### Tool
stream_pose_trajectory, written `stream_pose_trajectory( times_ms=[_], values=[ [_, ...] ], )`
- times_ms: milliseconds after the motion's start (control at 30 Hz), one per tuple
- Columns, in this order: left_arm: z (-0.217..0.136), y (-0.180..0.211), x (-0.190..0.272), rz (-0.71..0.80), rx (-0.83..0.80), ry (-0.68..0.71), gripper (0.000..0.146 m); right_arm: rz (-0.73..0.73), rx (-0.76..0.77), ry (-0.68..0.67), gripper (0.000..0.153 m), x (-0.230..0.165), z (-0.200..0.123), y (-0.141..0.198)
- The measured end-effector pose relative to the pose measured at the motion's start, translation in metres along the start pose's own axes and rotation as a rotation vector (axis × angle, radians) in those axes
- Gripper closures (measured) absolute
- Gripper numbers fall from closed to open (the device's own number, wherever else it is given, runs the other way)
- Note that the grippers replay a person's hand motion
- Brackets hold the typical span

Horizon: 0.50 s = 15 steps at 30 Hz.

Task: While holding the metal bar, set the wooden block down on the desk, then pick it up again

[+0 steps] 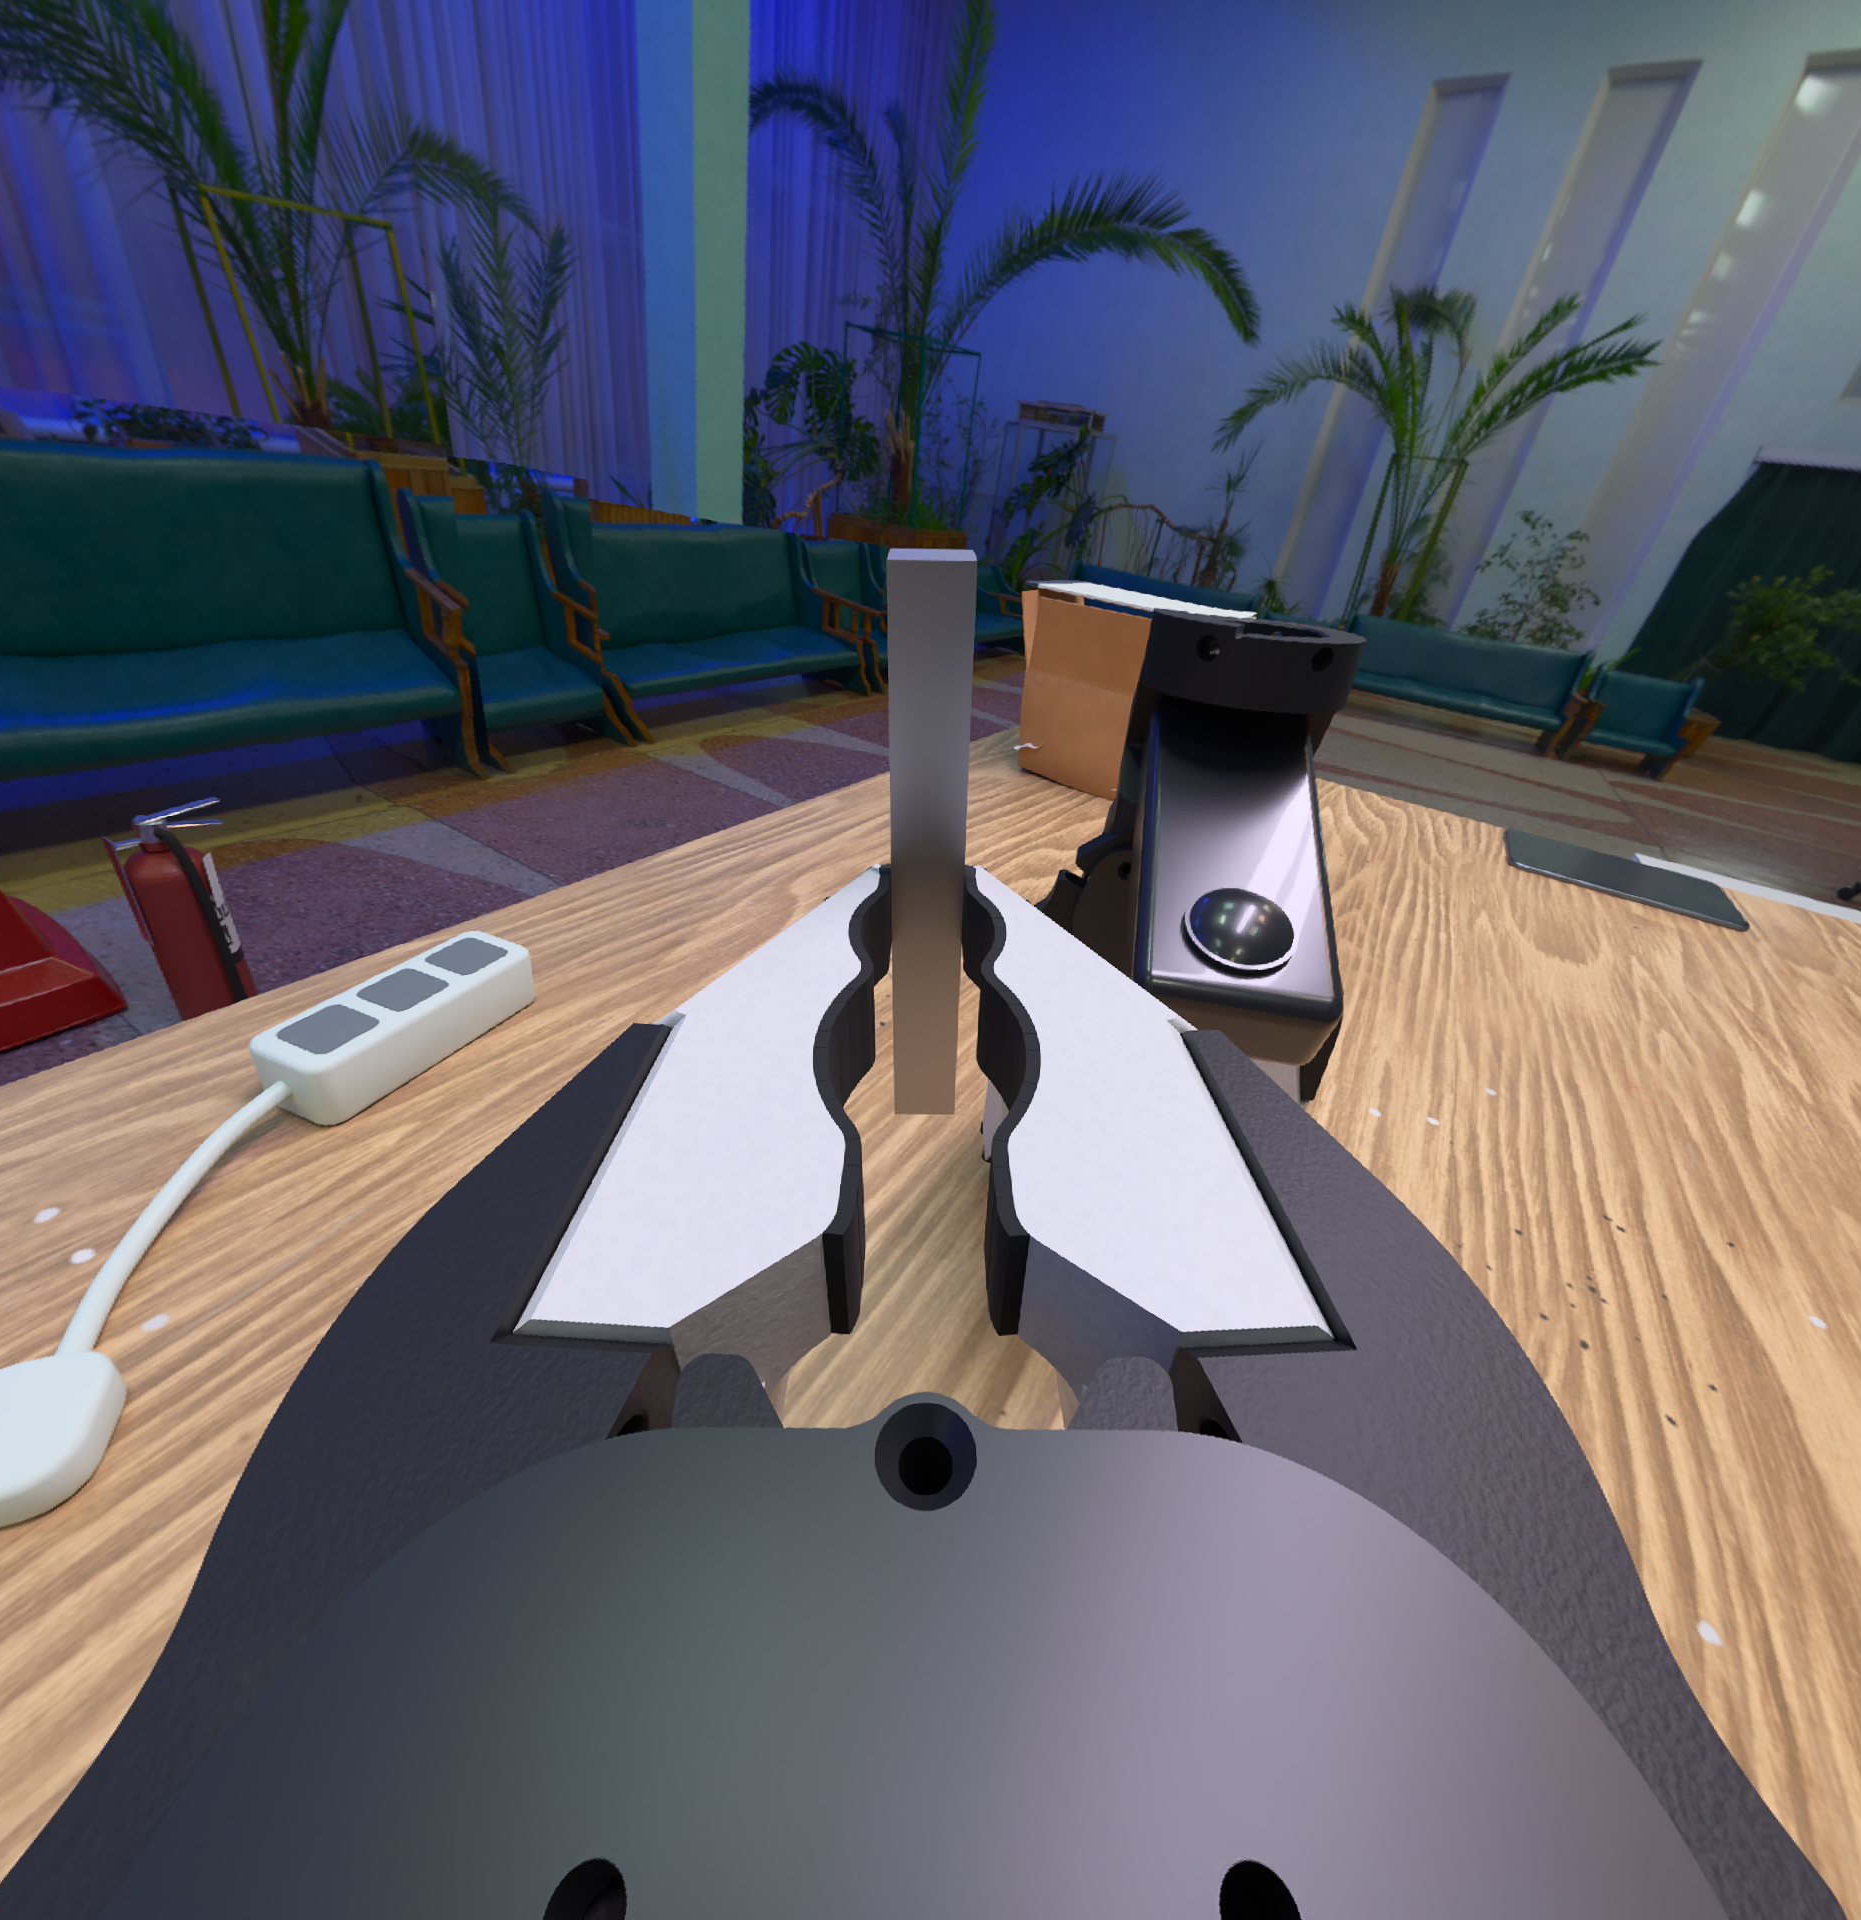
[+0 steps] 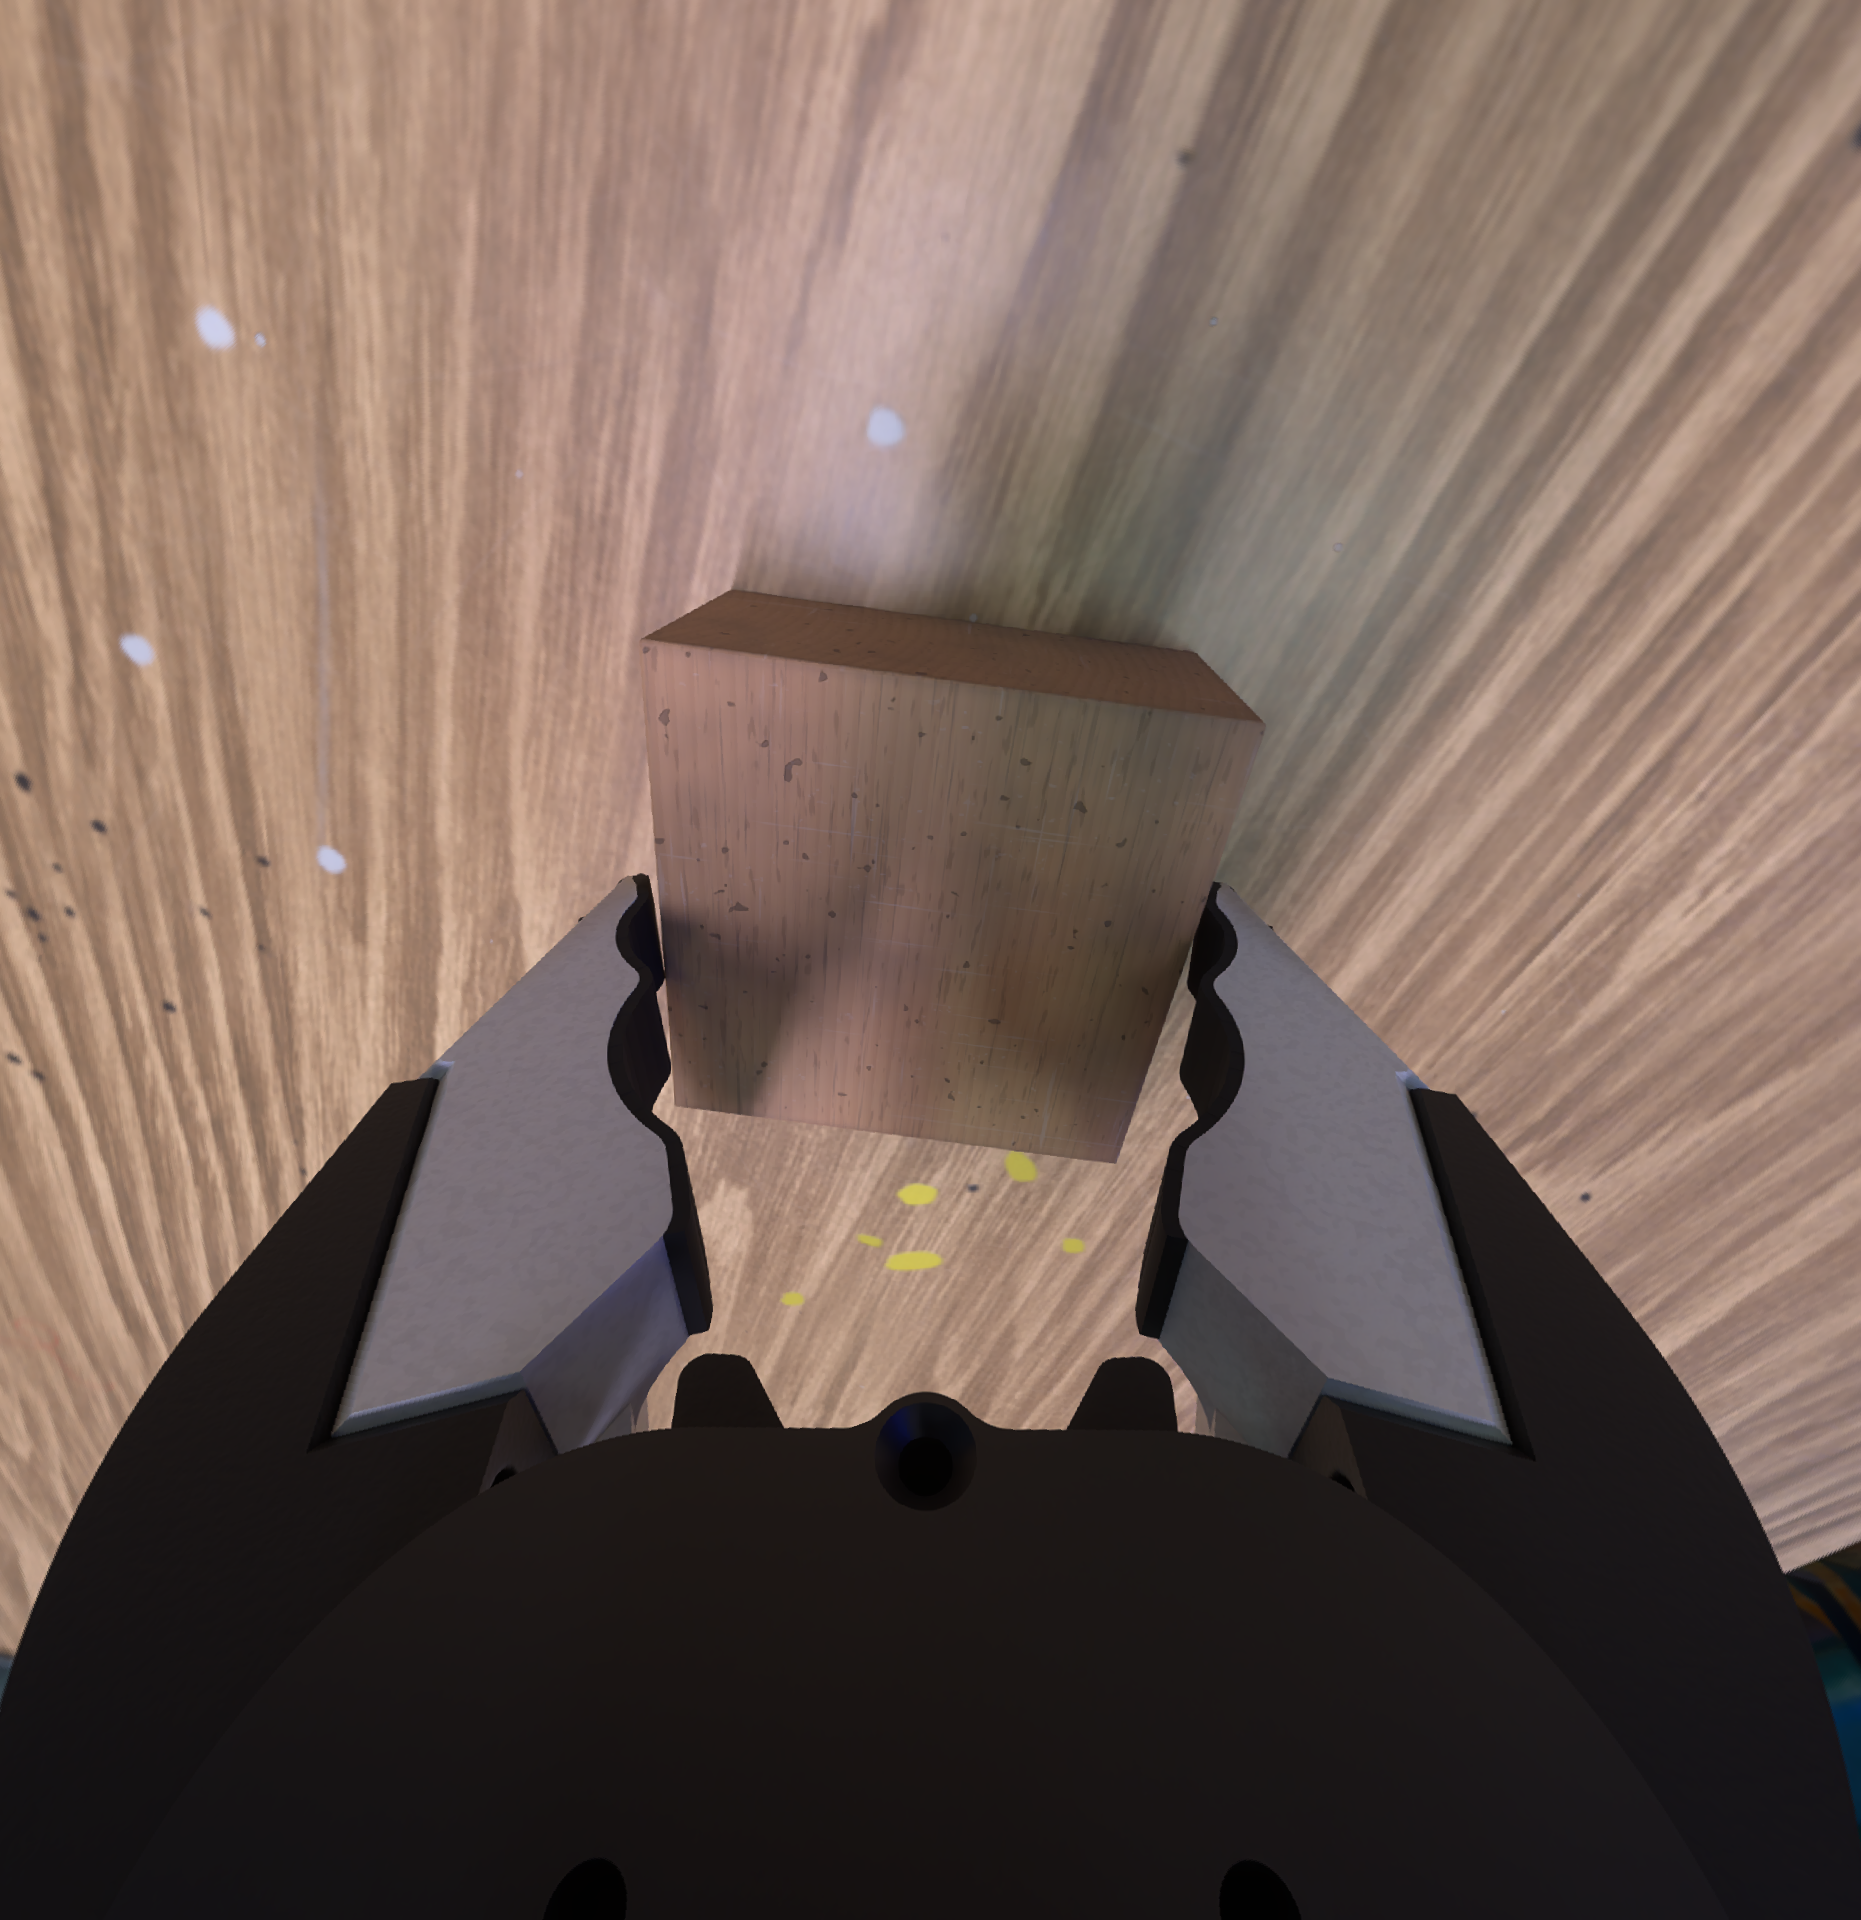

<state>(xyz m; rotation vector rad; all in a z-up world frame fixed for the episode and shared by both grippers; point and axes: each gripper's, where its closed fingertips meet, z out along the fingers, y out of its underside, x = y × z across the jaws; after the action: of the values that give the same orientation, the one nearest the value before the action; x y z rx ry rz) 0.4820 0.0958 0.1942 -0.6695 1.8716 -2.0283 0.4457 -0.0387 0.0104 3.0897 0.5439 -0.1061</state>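
The right gripper [image 2: 926, 935] points down at the tabletop [image 2: 386, 520], its fingers [image 2: 552, 1122] on either side of the wooden block [image 2: 936, 883]. The left finger's pad touches or nearly touches the block's side, while a narrow gap seems to show at the right pad, so whether the block is clamped or just released cannot be told. The block looks to sit on or just above the tabletop, with yellow paint specks just on the near side of it. If it is being set down, spread the fingers evenly and only far enough to clear both sides, so that the block does not twist. For the re-grasp, keep the block centred between the pads, close squarely on its flat sides, and lift straight up. The left gripper [image 1: 926, 935] has its fingers closed on the metal bar [image 1: 931, 831], which stands upright. Keep that grip firm and motionless. Left of the bar lies a white power strip [image 1: 396, 1023]; right of the bar and beyond it, a brown paper bag [image 1: 1077, 686] stands on the tabletop.
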Motion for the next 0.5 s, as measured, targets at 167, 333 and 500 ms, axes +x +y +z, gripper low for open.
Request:
stream_pose_trajectory(
  times_ms=[167,333,500],
  values=[
    [-0.0029,-0.0018,-0.0044,-0.007,0.010,-0.010,0.134,-0.037,-0.071,-0.029,0.052,-0.0001,-0.0009,0.0014],
    [-0.0025,-0.0018,-0.0035,-0.002,0.008,-0.010,0.134,-0.028,-0.132,-0.014,0.053,0.0006,-0.0011,0.0020],
    [-0.0028,-0.0009,-0.0047,0.002,0.003,-0.015,0.134,-0.021,-0.048,-0.032,0.053,-0.0036,-0.0041,-0.0056]
  ],
)
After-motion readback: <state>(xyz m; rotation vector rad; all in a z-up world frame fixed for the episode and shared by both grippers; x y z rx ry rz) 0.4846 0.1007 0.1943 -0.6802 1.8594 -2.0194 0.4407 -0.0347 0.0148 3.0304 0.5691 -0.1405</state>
